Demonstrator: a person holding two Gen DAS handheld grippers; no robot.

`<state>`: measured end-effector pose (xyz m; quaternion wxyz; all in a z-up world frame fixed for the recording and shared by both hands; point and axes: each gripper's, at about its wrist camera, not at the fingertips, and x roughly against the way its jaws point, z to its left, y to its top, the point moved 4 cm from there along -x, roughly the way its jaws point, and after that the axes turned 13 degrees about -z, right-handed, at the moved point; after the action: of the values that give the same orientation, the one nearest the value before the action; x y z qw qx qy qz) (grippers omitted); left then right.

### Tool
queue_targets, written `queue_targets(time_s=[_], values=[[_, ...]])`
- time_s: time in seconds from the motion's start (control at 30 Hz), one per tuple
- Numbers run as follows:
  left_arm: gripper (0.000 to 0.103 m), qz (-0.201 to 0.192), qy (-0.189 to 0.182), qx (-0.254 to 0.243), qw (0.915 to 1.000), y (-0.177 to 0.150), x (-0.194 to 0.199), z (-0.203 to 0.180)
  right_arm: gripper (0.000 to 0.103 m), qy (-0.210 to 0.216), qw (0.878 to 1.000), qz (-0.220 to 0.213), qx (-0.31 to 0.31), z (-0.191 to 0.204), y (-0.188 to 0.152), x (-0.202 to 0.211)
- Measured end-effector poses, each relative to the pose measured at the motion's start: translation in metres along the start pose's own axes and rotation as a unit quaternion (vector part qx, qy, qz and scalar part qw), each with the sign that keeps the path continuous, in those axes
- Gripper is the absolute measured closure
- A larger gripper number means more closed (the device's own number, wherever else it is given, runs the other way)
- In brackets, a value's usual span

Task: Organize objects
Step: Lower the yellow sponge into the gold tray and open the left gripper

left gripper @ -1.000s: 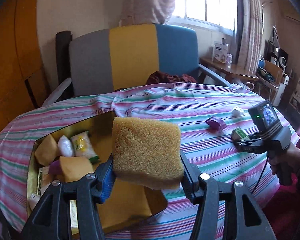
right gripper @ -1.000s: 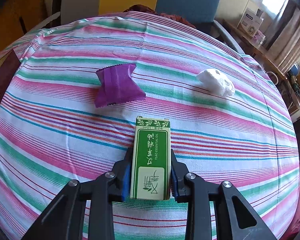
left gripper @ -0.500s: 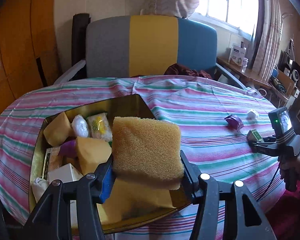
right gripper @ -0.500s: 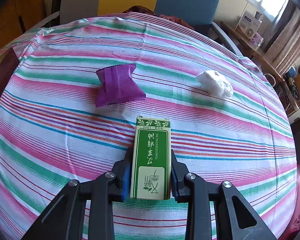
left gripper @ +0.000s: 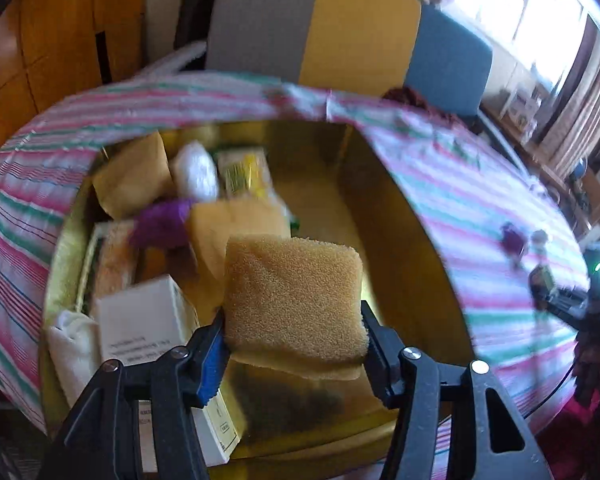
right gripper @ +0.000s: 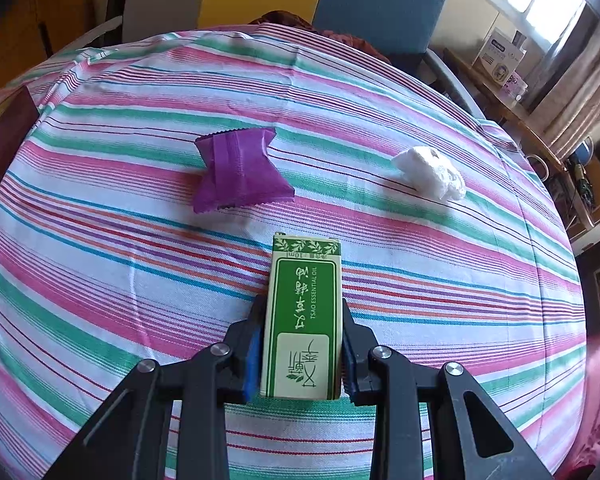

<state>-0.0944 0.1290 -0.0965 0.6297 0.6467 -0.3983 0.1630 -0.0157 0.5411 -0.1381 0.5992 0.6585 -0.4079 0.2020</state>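
The yellow sponge [left gripper: 294, 298] sits between the pads of the left gripper [left gripper: 294, 344], directly above the gold tin [left gripper: 416, 240], over the bare stretch of floor along the tin's right wall. The jaws are opening, though the pads still touch the sponge's two sides. The sponge's broad face looks toward the camera and its long side runs from pad to pad, roughly across the tin.

The tin's left half is crowded: a white box [left gripper: 144, 320], a purple wrapper [left gripper: 162, 224], other sponges and packets. The room for a drop is therefore straight below and to the right, short of the right wall.

Farther off, the right gripper [right gripper: 300, 360] is clamped on the green essential-oil box [right gripper: 302, 320], whose long axis points away along the fingers, low over the striped tablecloth [right gripper: 100, 280] near its front edge. A purple packet [right gripper: 238, 170] and a white wad [right gripper: 430, 174] lie beyond it, well apart from each other.
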Motion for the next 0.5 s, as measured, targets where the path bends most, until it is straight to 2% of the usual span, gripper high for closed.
queue_targets(time_s=[0.07,0.13,0.27,0.5], values=[[0.043,-0.009,0.013,-0.021,0.9997,-0.003,0.000,-0.004,0.070,0.000,1.000,0.000,0.002,-0.001,0.000,-0.001],[0.041,0.013,-0.009,-0.015,0.9998,-0.010,-0.004,-0.008,0.070,0.000,1.000,0.000,0.003,-0.001,0.001,-0.002],[0.040,-0.003,-0.002,-0.029,0.9996,-0.015,0.007,-0.012,0.070,-0.001,1.000,0.000,0.003,0.000,0.001,-0.002],[0.037,-0.028,0.006,-0.022,0.9994,-0.013,0.034,0.002,0.071,-0.002,1.000,0.001,0.003,0.000,0.001,-0.002]])
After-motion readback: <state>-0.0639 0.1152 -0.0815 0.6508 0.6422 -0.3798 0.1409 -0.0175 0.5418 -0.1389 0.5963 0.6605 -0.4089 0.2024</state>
